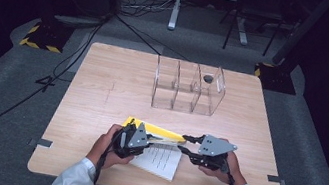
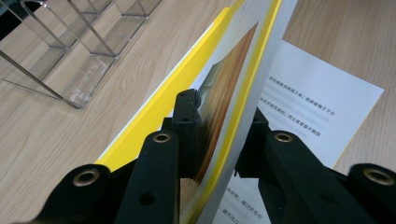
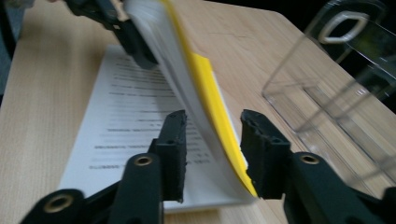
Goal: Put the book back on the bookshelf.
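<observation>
A thin yellow-covered book (image 1: 161,132) lies open near the table's front edge. Its upper part is lifted on edge above a flat white printed page (image 1: 161,160). My left gripper (image 1: 149,138) is shut on that raised part. In the left gripper view the jaws (image 2: 223,112) pinch the yellow-edged cover (image 2: 243,60), with the printed page (image 2: 317,102) lying beyond. My right gripper (image 1: 183,143) faces it from the right. In the right gripper view it stands open (image 3: 212,121), with the book's free corner (image 3: 205,79) between its jaws and gaps on both sides.
A clear acrylic organizer (image 1: 188,89) with three compartments stands upright at the middle back of the wooden table (image 1: 102,87). It also appears as the clear organizer (image 2: 88,56) in the left gripper view and the organizer (image 3: 327,79) in the right gripper view. Cables and stands lie on the floor behind.
</observation>
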Available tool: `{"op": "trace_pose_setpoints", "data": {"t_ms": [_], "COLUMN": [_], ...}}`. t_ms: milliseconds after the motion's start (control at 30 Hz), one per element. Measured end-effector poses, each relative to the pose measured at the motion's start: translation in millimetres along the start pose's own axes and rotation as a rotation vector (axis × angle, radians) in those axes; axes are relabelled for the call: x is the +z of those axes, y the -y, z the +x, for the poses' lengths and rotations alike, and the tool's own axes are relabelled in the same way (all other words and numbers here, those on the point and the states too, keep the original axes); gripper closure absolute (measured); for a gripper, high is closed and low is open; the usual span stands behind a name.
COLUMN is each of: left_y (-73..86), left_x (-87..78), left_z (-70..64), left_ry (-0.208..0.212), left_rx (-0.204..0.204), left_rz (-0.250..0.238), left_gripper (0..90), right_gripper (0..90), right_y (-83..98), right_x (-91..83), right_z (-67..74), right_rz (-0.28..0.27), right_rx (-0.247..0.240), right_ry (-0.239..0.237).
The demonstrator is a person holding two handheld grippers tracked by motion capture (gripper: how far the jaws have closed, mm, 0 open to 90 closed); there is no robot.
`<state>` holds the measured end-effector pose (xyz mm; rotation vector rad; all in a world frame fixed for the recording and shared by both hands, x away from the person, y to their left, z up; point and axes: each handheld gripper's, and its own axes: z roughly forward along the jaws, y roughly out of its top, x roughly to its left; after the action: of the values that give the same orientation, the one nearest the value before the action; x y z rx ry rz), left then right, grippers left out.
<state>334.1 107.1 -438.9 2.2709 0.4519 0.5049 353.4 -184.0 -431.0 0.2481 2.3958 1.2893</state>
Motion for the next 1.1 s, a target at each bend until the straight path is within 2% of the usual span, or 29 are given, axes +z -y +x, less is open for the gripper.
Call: {"op": "trace_pose_setpoints", "data": {"t_ms": [33,100,200,267,367,433,500,567,700,733,833,933,967,1000,1100], "left_y": [0.4,0.9,0.4,-0.2,-0.4,-1.0,-1.9,-3.1,-4.6,-5.2,-7.1,-13.2,-13.2,-15.0,-20.3], "left_x": [-2.2,-5.1,-6.3,-7.4,-10.2,-12.4,-13.2,-12.7,-11.2,-11.0,-11.2,-9.6,-9.6,-8.4,-4.3], "left_z": [0.3,0.3,-1.6,-2.2,-1.1,-0.1,-0.6,-1.8,-3.2,-3.1,-2.5,-2.9,-2.9,-3.2,-4.2], "left_ry": [0.004,-0.006,-0.028,-0.033,-0.026,-0.017,-0.014,-0.011,-0.003,-0.001,0.011,0.037,0.037,0.045,0.066], "left_rx": [-0.001,0.0,-0.003,-0.002,-0.022,-0.039,-0.047,-0.045,-0.046,-0.049,-0.063,-0.089,-0.089,-0.1,-0.104], "left_rz": [-0.012,-0.025,-0.04,-0.05,-0.079,-0.107,-0.122,-0.124,-0.132,-0.137,-0.164,-0.22,-0.22,-0.232,-0.254], "left_gripper": [75.2,76.2,77.3,77.7,78.0,78.3,78.4,78.4,78.4,78.4,78.5,78.6,78.7,78.7,78.7], "right_gripper": [55.9,50.4,44.7,40.8,37.1,33.1,31.1,29.7,28.3,28.4,30.5,31.0,31.0,31.1,31.2], "right_y": [4.9,15.5,33.1,43.7,54.7,58.0,57.5,55.3,51.3,50.0,46.2,38.4,38.4,32.3,27.8], "right_x": [-4.1,-7.9,-6.0,-2.0,5.2,10.3,14.9,19.5,17.5,16.3,6.2,-6.7,-6.7,-15.8,-21.4], "right_z": [-6.0,-15.9,-27.0,-30.1,-34.4,-35.4,-33.8,-31.1,-30.4,-30.1,-32.0,-34.2,-34.2,-34.3,-34.1], "right_rz": [-0.007,0.004,0.026,0.067,0.12,0.13,0.127,0.139,0.094,0.091,0.037,-0.013,-0.013,-0.043,-0.059], "right_rx": [0.037,0.103,0.188,0.194,0.213,0.239,0.259,0.256,0.282,0.278,0.3,0.295,0.295,0.288,0.282], "right_ry": [0.003,0.043,0.086,0.1,0.111,0.111,0.092,0.085,0.064,0.076,0.081,0.108,0.108,0.118,0.138]}}
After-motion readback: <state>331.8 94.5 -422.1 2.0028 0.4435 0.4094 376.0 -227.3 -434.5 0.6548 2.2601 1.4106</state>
